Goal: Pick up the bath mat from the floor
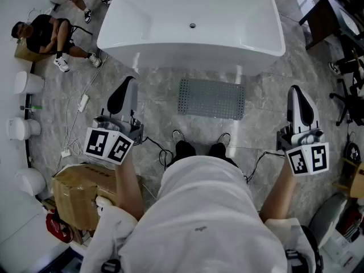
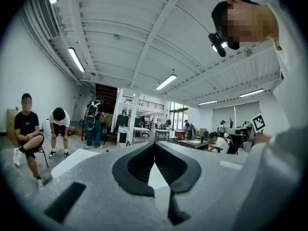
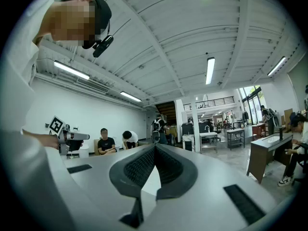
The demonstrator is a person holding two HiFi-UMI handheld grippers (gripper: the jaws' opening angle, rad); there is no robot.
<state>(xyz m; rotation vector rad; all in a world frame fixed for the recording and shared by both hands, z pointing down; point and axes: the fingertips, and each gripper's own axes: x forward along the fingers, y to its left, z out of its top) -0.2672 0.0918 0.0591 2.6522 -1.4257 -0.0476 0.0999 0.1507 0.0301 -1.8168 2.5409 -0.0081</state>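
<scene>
A grey perforated bath mat (image 1: 211,99) lies flat on the marble floor in front of the white bathtub (image 1: 193,24), just ahead of my shoes. My left gripper (image 1: 123,92) is held up at the left of the head view, to the left of the mat and well above it, pointing upward. The right gripper (image 1: 300,102) is raised at the right, also clear of the mat. In the left gripper view the left gripper (image 2: 154,148) has its jaws meeting at the tips, with nothing between them. The right gripper (image 3: 155,149) is likewise shut and empty. Both gripper cameras look at the ceiling.
A cardboard box (image 1: 82,195) stands by my left leg. White fixtures (image 1: 23,128) line the left wall. Cables (image 1: 77,124) run over the floor at left. A seated person (image 1: 48,36) is at the far left, and office chairs (image 1: 348,90) stand at right.
</scene>
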